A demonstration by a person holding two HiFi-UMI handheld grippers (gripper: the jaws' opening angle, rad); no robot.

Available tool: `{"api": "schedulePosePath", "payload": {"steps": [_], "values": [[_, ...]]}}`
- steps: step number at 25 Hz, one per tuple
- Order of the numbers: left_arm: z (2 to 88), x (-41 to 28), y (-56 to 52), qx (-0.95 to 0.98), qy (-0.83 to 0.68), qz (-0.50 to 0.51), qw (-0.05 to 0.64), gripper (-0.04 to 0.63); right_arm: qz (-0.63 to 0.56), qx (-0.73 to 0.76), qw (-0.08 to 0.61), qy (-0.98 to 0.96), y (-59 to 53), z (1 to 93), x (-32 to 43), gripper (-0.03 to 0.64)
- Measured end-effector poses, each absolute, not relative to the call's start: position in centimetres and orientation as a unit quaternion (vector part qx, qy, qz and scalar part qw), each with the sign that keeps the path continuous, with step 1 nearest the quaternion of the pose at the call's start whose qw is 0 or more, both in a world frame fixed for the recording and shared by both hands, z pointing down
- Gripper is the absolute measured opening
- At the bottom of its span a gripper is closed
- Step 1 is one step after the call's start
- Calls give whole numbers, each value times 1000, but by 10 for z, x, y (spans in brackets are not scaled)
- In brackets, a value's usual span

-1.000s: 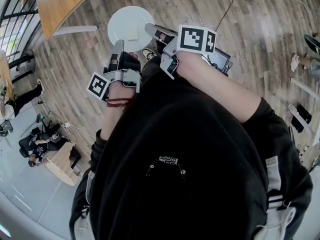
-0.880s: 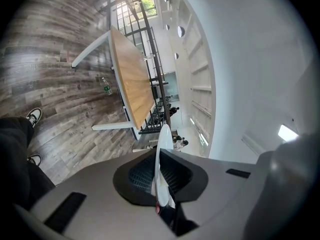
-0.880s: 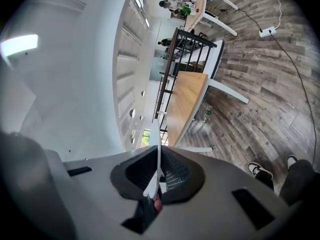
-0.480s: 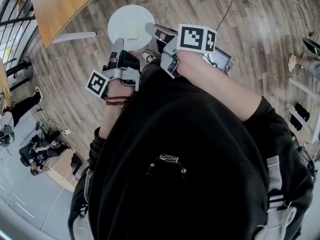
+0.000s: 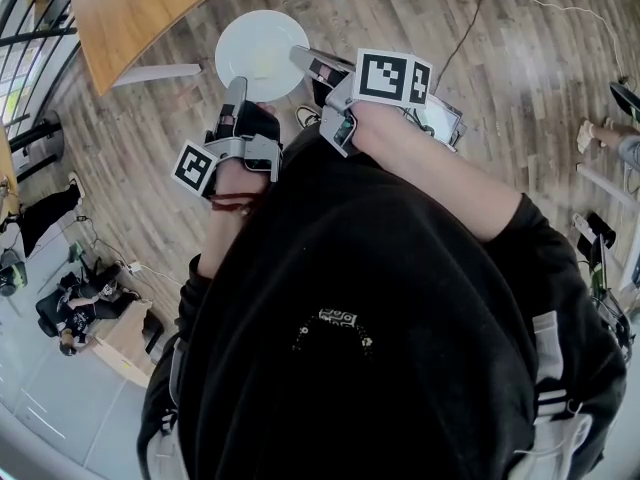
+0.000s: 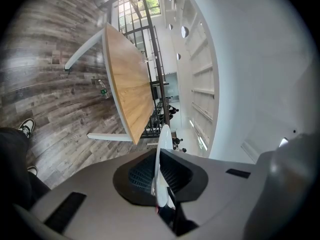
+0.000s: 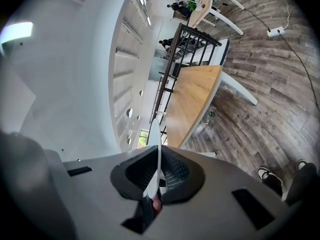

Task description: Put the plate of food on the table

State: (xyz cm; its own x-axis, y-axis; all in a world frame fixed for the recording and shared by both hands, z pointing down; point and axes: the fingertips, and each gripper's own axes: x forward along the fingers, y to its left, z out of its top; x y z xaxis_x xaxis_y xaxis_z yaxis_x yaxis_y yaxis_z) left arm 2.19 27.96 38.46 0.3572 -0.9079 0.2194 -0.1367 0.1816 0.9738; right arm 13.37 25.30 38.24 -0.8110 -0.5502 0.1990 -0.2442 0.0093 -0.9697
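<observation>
Jaws of the left gripper (image 5: 237, 90) and right gripper (image 5: 300, 58) are pinched narrow on opposite rims of the white plate (image 5: 250, 43), seen edge-on in both gripper views. Plank floor (image 5: 520, 78) lies beneath. The wooden table (image 5: 140, 8) stands up-left, apart from the plate. A shoe (image 5: 305, 116) shows just below it.

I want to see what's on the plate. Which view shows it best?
The head view: the plate shows nearly its whole top face from above. The left and right gripper views show only its thin rim, edge-on.
</observation>
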Motion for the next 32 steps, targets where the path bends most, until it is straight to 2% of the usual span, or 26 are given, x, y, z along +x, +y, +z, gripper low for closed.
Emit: {"api": "schedulePosePath", "payload": {"steps": [16,32], "values": [[385,-122,224,557,-463,-318,612,20,-637,-298,108,702,197,384,-10,28],[401,-182,220,532,-468,-353,611,20,-643,-284,73,707,186,398,-73,28]]}}
